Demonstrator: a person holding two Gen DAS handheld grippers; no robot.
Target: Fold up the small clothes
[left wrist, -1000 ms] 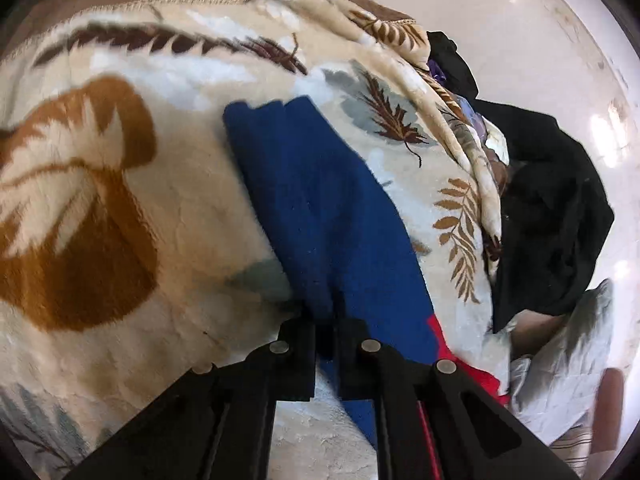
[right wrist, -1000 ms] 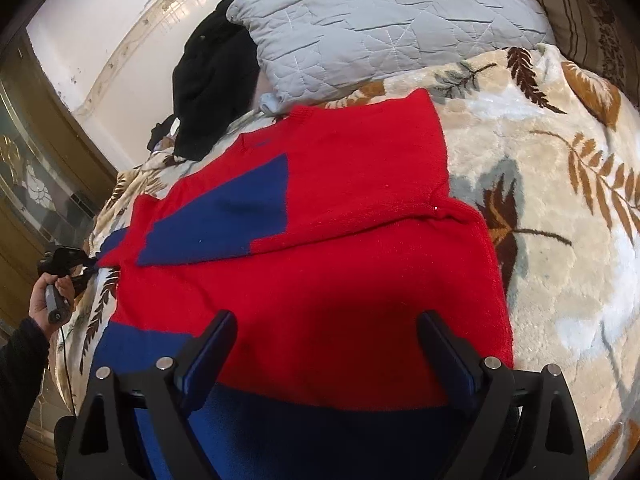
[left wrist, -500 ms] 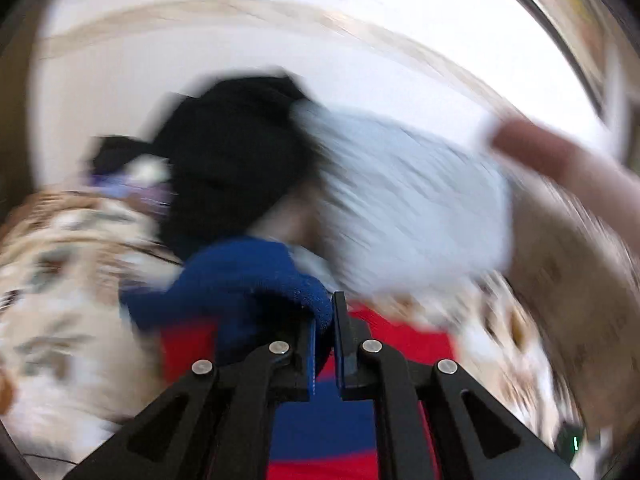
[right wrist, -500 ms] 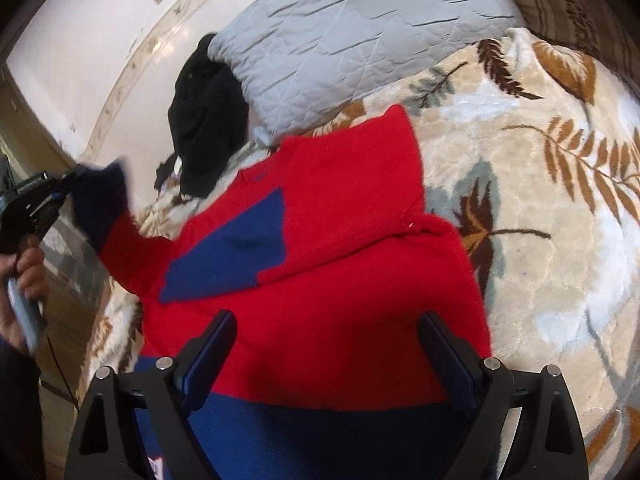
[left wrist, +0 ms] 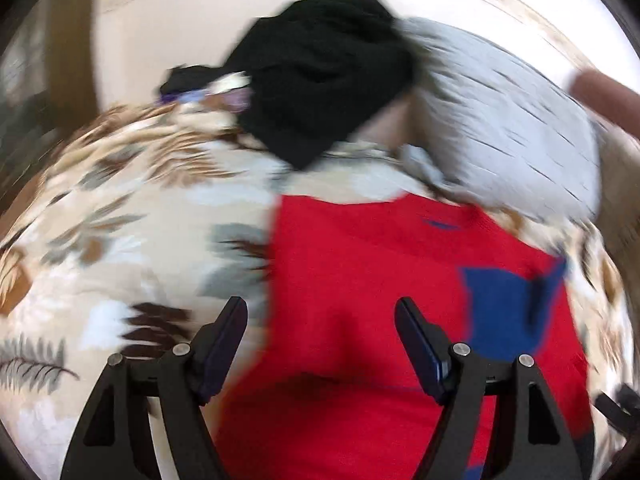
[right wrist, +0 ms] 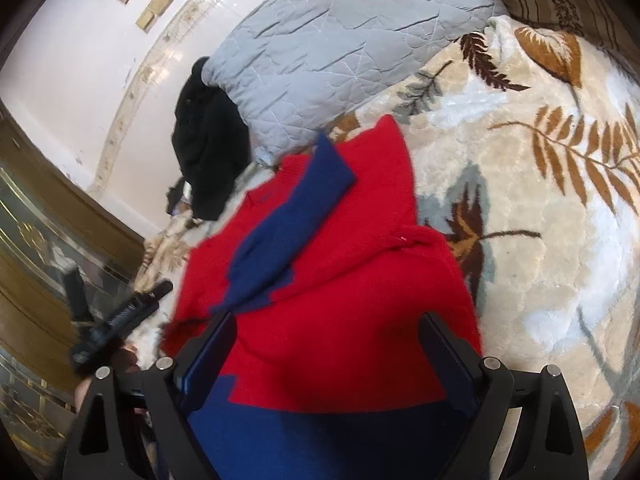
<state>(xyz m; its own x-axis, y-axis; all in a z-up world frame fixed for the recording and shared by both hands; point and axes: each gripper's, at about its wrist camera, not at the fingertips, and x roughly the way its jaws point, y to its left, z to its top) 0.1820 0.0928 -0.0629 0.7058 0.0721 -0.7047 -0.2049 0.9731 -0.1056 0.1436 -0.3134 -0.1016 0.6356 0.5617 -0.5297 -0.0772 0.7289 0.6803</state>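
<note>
A small red sweater (right wrist: 352, 300) with blue sleeves and blue hem lies on the leaf-patterned blanket (right wrist: 540, 200). Both blue sleeves (right wrist: 292, 220) are folded across its red body. In the left wrist view the sweater (left wrist: 360, 300) lies ahead with a blue sleeve part (left wrist: 508, 300) at right; this view is blurred. My left gripper (left wrist: 320, 336) is open and empty above the sweater's left edge. My right gripper (right wrist: 326, 356) is open and empty above the sweater's lower part. The left gripper also shows in the right wrist view (right wrist: 120, 312), beside the sweater's left side.
A grey quilted pillow (right wrist: 352, 40) lies behind the sweater. A black garment (right wrist: 208, 140) is heaped at the pillow's left, near the wall. A wooden and glass cabinet (right wrist: 32, 260) stands at left. The blanket spreads wide to the right.
My left gripper carried the blue sleeve up and over onto the sweater's body, then opened and let it go. The right gripper stayed open over the hem.
</note>
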